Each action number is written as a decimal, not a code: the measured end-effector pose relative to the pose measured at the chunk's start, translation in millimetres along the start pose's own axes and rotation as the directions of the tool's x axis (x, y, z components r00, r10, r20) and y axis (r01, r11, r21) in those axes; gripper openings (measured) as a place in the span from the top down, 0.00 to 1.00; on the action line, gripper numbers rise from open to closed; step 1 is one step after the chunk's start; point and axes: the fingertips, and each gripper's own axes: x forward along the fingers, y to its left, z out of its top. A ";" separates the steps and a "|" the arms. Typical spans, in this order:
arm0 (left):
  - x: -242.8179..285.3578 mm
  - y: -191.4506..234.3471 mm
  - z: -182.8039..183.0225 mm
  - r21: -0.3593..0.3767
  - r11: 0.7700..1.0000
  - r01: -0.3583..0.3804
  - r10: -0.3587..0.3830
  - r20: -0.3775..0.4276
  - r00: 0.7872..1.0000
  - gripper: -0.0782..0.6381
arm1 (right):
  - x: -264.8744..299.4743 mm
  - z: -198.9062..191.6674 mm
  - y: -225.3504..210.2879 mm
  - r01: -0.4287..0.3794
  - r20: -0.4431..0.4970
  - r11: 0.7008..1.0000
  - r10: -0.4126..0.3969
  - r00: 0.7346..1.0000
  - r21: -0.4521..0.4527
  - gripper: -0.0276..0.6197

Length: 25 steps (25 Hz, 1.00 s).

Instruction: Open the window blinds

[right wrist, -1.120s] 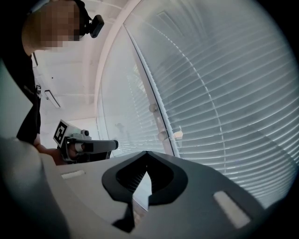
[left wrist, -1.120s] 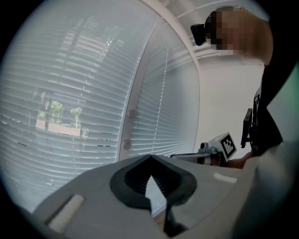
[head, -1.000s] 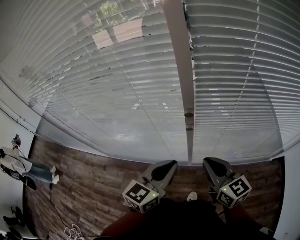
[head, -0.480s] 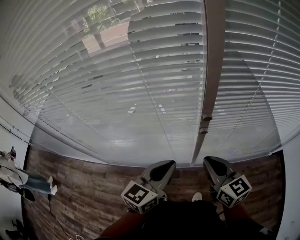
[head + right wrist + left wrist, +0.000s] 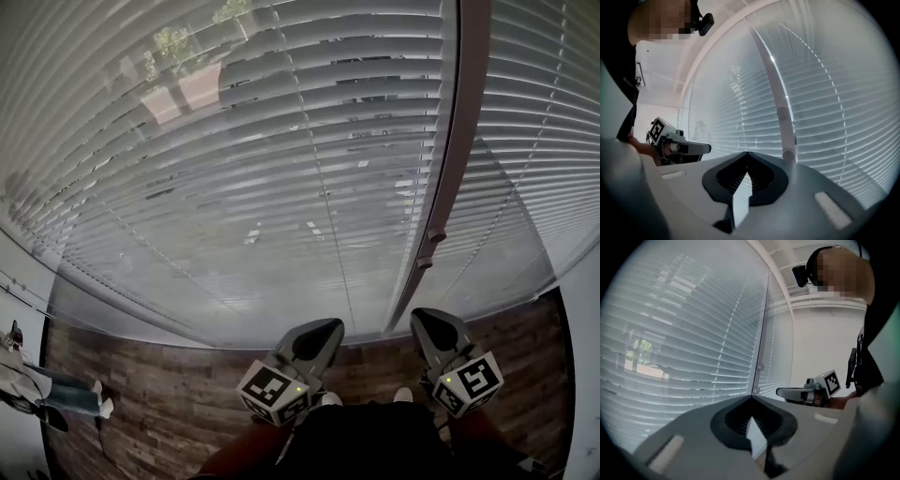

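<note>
Blinds (image 5: 281, 169) down over the whole window, reaching almost to the floor (image 5: 169, 403). Slats only part tilted: trees and a building show faintly through them at the upper left. A second blind hangs to the right, beyond a vertical post (image 5: 461, 141). Two round knobs (image 5: 436, 236) sit on the post, one just below the other.

Left hand-held gripper (image 5: 319, 336): clenched, jaw tips meeting, nothing between them. Held low in front of the person, pointing at the bottom of the blinds, just left of the foot of the post. Clear of the slats.

Right hand-held gripper (image 5: 433, 330): likewise clenched and empty. Just right of the foot of the post, near the left one but apart from it, not touching the blinds.

Each gripper view shows the other gripper off to one side, with slats filling the background.

Floor is dark wood plank. Another person (image 5: 56, 394) stands far off at the left edge
</note>
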 end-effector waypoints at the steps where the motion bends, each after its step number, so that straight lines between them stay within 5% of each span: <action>1: -2.4 0.8 0.2 -0.002 1.000 0.008 -0.008 -0.003 1.000 0.89 | 0.6 6.0 -0.8 0.021 0.007 0.999 -0.021 1.000 -0.029 0.92; 5: -27.8 7.9 -2.4 -0.014 1.000 0.025 -0.025 0.013 1.000 0.89 | 6.1 30.5 3.5 0.124 0.050 0.978 -0.117 0.992 -0.167 0.92; 11: -30.7 17.4 2.8 -0.030 0.999 0.016 -0.016 0.022 1.000 0.89 | 19.7 81.0 -35.7 0.279 0.106 0.901 -0.259 0.960 -0.333 0.87; 17: -40.6 23.1 -5.0 -0.041 0.999 0.004 -0.003 0.036 0.999 0.89 | 30.7 102.3 -51.5 0.345 0.146 0.885 -0.315 0.938 -0.312 0.80; 25: -51.7 22.4 -2.9 -0.058 0.998 -0.011 0.013 0.043 0.999 0.89 | 47.0 87.2 -66.1 0.374 0.056 0.893 -0.373 0.926 -0.249 0.70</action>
